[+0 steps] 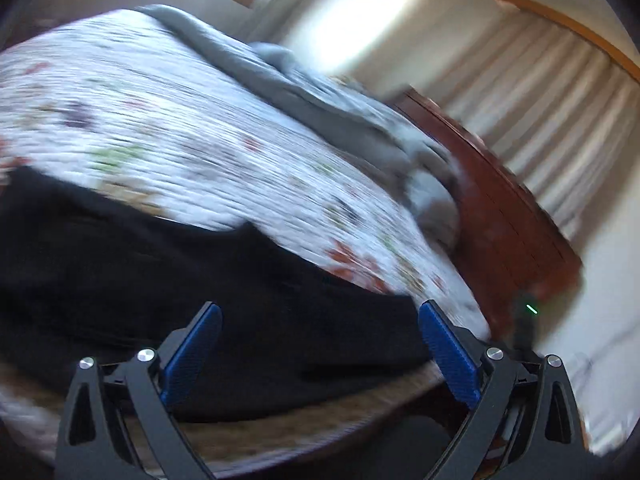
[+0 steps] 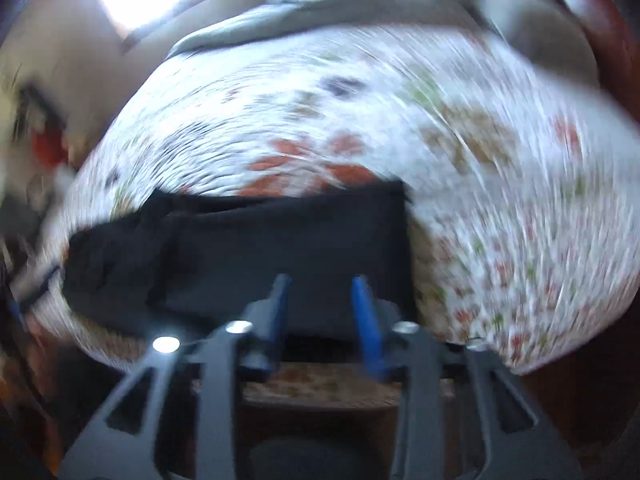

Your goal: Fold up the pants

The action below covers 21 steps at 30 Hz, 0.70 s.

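Left wrist view: the left tool (image 1: 320, 312) stands wide open and empty over the black pants (image 1: 160, 272), which lie on the flowered bed (image 1: 200, 120). Right wrist view: the right tool (image 2: 320, 284) is narrowly open, gripping nothing, above the pants' folded edge; soft, limp cloth, probably best pinched at corners

Bed (image 2: 500, 184) with floral cover; black pants (image 2: 280, 248) folded near front edge, grey blanket (image 1: 304, 92) at far end.

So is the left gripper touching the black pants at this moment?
Apart. In the left wrist view the left gripper stands wide open with nothing between its blue pads; the black pants lie flat on the floral bedspread beyond them.
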Each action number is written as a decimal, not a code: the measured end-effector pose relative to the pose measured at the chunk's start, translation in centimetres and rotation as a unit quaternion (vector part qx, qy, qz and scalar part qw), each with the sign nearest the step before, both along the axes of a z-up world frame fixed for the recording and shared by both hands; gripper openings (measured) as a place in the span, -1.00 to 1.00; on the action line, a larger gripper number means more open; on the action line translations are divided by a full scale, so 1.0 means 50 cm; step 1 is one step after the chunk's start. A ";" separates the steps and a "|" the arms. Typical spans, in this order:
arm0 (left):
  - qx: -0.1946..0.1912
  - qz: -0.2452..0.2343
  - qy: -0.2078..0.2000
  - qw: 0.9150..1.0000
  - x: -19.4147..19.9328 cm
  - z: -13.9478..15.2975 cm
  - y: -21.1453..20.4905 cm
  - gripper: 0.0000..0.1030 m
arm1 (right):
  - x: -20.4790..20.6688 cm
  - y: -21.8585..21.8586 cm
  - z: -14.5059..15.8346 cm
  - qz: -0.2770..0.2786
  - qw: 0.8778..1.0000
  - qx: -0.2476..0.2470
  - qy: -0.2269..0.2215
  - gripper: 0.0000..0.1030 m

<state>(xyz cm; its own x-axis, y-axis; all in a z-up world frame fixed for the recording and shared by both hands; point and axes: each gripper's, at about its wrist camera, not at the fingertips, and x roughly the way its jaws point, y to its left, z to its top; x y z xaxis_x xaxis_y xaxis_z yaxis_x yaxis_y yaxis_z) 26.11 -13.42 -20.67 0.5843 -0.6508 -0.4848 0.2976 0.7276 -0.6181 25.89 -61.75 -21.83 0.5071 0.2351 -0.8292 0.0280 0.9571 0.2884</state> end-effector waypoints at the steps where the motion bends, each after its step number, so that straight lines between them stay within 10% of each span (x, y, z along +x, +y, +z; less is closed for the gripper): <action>1: 0.002 -0.024 -0.004 1.000 0.010 -0.001 -0.050 0.92 | 0.004 -0.024 -0.022 -0.011 1.000 0.024 0.011 -0.62; 8: 0.016 -0.135 0.039 0.990 0.084 -0.092 -0.324 0.92 | 0.029 -0.026 -0.107 0.031 0.996 0.052 0.060 -0.82; 14: 0.043 -0.134 0.100 0.985 0.090 -0.179 -0.380 0.92 | 0.131 -0.057 -0.023 0.029 0.994 0.100 0.014 -0.73; 21: 0.037 -0.127 0.104 0.986 0.073 -0.195 -0.359 0.92 | 0.233 -0.032 -0.118 0.055 0.986 0.121 0.096 -0.73</action>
